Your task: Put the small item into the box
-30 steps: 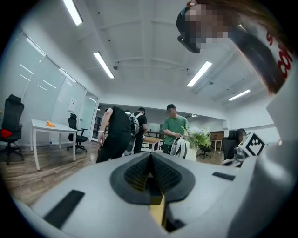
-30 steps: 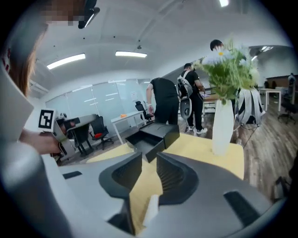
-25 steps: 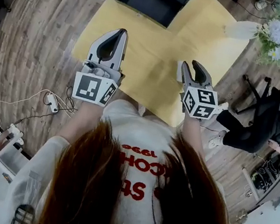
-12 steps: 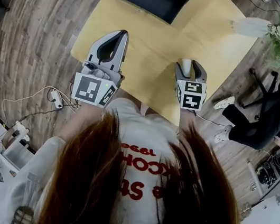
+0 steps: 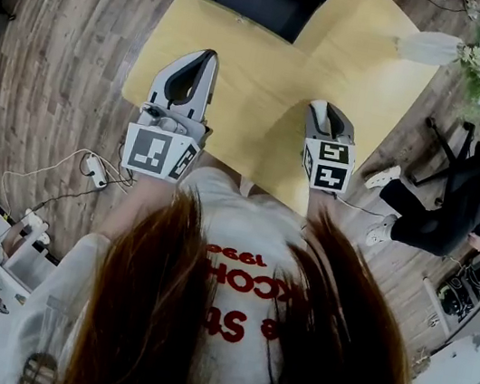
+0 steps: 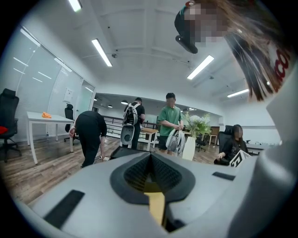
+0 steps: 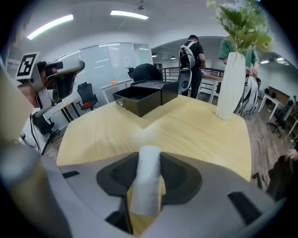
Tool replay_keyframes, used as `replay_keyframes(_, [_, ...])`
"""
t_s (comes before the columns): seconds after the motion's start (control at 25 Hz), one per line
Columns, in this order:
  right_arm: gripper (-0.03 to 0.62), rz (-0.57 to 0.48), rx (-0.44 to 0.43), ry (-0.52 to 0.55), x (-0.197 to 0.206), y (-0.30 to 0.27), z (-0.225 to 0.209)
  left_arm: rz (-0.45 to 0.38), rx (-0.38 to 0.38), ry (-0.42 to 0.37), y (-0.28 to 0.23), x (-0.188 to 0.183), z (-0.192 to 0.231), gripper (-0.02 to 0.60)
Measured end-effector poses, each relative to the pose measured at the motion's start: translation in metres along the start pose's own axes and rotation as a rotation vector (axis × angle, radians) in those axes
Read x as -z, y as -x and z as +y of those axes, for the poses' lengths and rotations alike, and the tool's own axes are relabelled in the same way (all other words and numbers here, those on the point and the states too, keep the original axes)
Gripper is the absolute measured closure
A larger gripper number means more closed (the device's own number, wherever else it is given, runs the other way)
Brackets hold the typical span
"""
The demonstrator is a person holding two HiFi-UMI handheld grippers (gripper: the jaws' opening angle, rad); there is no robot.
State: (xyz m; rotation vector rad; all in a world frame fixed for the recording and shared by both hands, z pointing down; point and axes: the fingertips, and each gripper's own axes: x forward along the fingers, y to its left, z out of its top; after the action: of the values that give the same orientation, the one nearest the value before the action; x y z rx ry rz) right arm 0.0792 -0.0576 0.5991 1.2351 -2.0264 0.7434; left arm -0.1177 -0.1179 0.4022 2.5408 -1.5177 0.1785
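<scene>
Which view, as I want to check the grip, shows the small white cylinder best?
The right gripper view: the white cylinder stands close up between the right gripper's jaws, which have just been closing on it. The head view shows only its top end; the left gripper view, nothing of it.
</scene>
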Motion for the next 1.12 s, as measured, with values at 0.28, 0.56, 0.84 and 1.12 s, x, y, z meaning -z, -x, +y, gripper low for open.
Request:
replay_keyframes(0.28, [0.450,-0.174,-0.008,-0.018,-0.050,0.022,-0.005,-0.030,-0.009,-0.010,-0.004,-0.012,0.004,0.574])
replay_keyframes(0.56, [0.450,-0.394,-0.019,-0.003,-0.117,0.063,-0.005,-0.091,-0.014,-0.032,-0.008,-0.037,0.003,0.574])
replay_keyframes(0.84, [0.450,-0.632,-0.018,0.019,-0.173,0.113,0.000,-0.146,-0.024,-0.050,-0.009,-0.057,0.005,0.574])
replay_keyframes(1.12, [0.451,-0.773,-0.028,0.028,-0.206,0.148,-0.001,-0.190,-0.041,-0.068,-0.013,-0.075,0.012,0.574])
